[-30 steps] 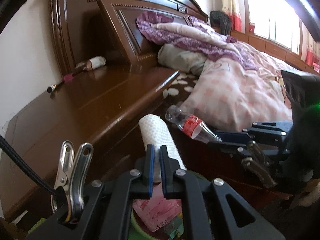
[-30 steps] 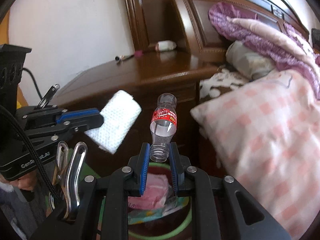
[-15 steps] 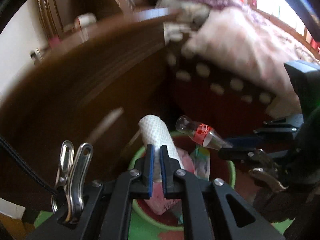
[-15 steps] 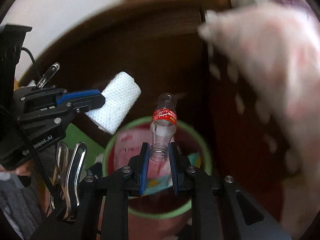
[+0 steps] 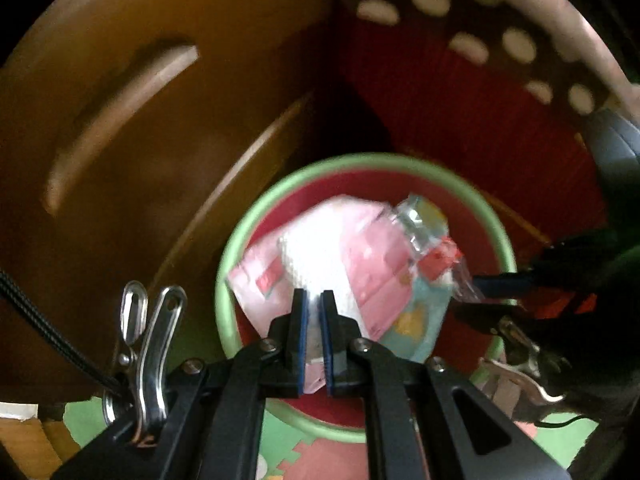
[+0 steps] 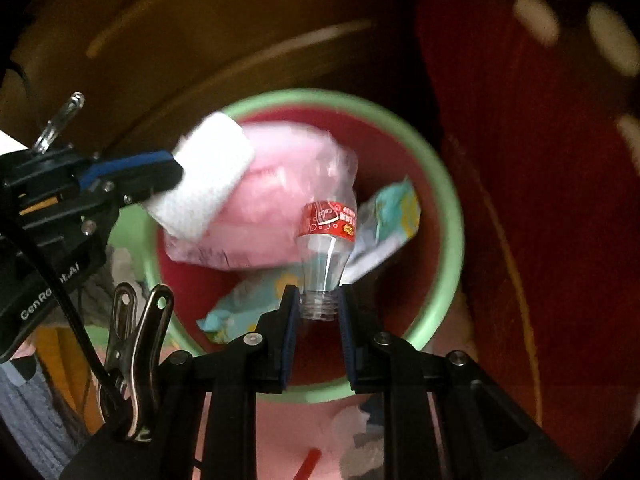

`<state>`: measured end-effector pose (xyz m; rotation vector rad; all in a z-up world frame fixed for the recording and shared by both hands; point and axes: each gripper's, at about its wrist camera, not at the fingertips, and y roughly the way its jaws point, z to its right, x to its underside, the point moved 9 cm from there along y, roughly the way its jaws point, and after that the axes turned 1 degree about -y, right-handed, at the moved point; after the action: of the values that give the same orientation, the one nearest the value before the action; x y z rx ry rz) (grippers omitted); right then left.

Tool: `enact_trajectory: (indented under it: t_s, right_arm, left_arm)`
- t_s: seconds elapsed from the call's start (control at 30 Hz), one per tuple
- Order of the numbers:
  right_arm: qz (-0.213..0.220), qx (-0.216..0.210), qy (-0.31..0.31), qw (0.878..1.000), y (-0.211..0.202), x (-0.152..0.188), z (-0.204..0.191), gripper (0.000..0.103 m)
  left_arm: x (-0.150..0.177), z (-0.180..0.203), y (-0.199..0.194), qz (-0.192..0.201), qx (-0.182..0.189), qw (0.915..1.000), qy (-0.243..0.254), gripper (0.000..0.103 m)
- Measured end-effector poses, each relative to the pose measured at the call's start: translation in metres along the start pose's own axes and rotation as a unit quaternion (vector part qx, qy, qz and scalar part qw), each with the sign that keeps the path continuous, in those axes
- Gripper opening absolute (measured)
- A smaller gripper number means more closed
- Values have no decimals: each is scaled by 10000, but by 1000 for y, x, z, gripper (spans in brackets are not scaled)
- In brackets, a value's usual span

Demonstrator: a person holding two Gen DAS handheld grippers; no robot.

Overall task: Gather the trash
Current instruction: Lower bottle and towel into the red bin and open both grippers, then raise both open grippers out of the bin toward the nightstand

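Note:
A round bin with a green rim (image 5: 362, 159) (image 6: 451, 216) and a red inside stands on the floor below both grippers. It holds a pink plastic bag (image 5: 376, 264) (image 6: 272, 216) and a teal wrapper (image 6: 390, 216). My left gripper (image 5: 314, 300) (image 6: 178, 178) is shut on a white folded paper towel (image 5: 316, 258) (image 6: 208, 184) and hangs over the bin's left half. My right gripper (image 6: 318, 300) (image 5: 478, 286) is shut on the threaded neck of a clear plastic bottle (image 6: 328, 240) (image 5: 434, 250) with a red label, base pointing down into the bin.
The brown wooden nightstand front (image 5: 140, 120) rises close behind the bin on the left. The dark red bed side with a white-dotted sheet (image 5: 464, 46) stands to the right. A green and pink foam mat (image 5: 288, 440) covers the floor. A grey sleeve (image 6: 24, 420) shows at lower left.
Both grippers have sunk and tipped downward, still carrying the towel and the bottle. The bed and nightstand top have left the views; the bin now fills them.

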<state>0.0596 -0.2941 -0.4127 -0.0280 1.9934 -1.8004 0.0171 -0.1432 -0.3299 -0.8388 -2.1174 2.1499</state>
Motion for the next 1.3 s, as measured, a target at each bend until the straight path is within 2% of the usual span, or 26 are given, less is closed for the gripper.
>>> enact_trajectory:
  t_s: [0.13,0.2,0.27,0.37,0.43,0.57,0.63,0.77,0.83,0.9,1.03,1.3]
  right_arm:
    - [-427,11,-34,9991,24,19,-3,20]
    - [-730,334,-165,9966,38,30,1,20]
    - [-683,457,-291,9962,40,32,-3,20]
    - [-493,266,-346,9978,35,28,-10,20]
    - [-409,400,-402,9976,31,27,-7,20]
    - [-429,453,-345,9975,32,28,-2,20]
    - [-477,359,-300,9978,33,28,-1,23]
    - [-367,357,-486,9975,26,23,-6,52]
    - [-331,434,-610,9966,22,19,-11,56]
    - [-260,411,-687,9965,20,14,-25,68]
    - [-217,404,-696,9965,16,8,-28,69]
    - [-204,223,-629,9976,8,4,-31,70]
  left_arm:
    - [17,-1,23,-303,-65,9995,4,6]
    - [21,-1,30,-352,-156,9992,65,7]
    - [19,0,33,-368,-176,9991,80,7]
    - [13,2,32,-286,-219,9993,60,8]
    - [10,0,31,-282,-218,9994,24,11]
    - [13,1,33,-371,-172,9992,-37,27]
    - [14,0,33,-403,-146,9991,-2,31]
    - [11,2,34,-348,-173,9991,189,36]
    - [9,7,31,-319,-165,9992,189,42]
    - [9,6,30,-359,-121,9992,156,50]
    - [6,-4,24,-290,-181,9994,-28,59]
    - [1,-6,18,-322,-210,9992,-102,60]
